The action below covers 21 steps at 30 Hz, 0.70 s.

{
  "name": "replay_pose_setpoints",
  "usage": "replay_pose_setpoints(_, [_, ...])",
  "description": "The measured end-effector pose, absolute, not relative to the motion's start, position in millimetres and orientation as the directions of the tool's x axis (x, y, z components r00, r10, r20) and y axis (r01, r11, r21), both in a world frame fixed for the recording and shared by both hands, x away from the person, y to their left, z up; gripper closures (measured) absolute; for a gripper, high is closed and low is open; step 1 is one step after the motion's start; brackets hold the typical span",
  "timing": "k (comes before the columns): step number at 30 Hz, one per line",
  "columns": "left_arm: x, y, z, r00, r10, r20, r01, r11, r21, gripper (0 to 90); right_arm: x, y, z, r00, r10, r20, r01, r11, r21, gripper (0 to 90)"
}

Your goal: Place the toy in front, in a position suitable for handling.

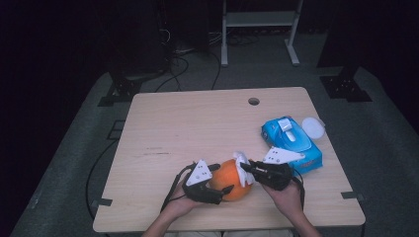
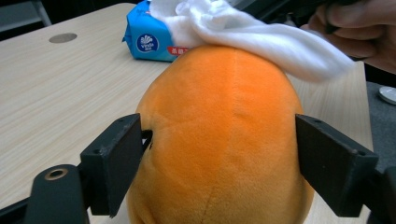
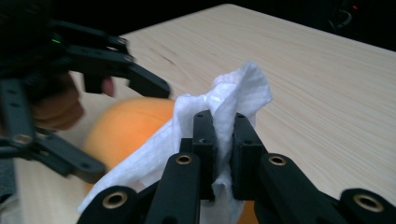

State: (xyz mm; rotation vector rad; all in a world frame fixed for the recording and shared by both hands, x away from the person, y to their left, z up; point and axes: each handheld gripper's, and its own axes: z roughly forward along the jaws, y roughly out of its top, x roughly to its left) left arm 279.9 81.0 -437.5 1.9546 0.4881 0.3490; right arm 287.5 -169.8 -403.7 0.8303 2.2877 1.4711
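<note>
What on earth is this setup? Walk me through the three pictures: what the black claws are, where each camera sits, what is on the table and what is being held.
No robot here: a person holds a hand-operated two-jaw gripper in each hand. The high view looks down from above the person's side of the wooden table. The other two pictures come from small cameras riding on each gripper, looking along its black jaws.

The left gripper has its jaws on either side of an orange plush toy; its own view shows the toy between the two pads, which appear to press on its sides. The right gripper is shut on a white wipe, which lies draped over the top of the toy, as if wiping it.

A blue pack of wipes lies on the table at the right, with a small white round lid beside it.
</note>
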Motion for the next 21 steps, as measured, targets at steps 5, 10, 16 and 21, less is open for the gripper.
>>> replay_pose_setpoints(5, [280.4,82.0,-437.5,0.886,0.463,0.021,0.171,-0.368,0.914,15.2,279.4,-158.4,-399.1,-0.827,0.562,0.025,0.259,0.341,0.903,81.9])
replay_pose_setpoints(10, [283.8,84.2,-442.7,0.895,0.447,0.011,0.175,-0.372,0.911,9.2,289.5,-173.1,-403.6,-0.798,0.599,0.06,0.301,0.31,0.902,81.9])
replay_pose_setpoints(16, [280.6,80.4,-443.6,0.888,0.455,0.061,0.141,-0.397,0.907,23.3,291.5,-179.0,-403.5,-0.775,0.628,0.074,0.32,0.289,0.902,81.9])
replay_pose_setpoints(21, [275.1,78.1,-438.9,0.883,0.458,0.103,0.107,-0.408,0.907,36.0,277.8,-162.0,-395.8,-0.825,0.561,0.064,0.272,0.295,0.916,81.9])
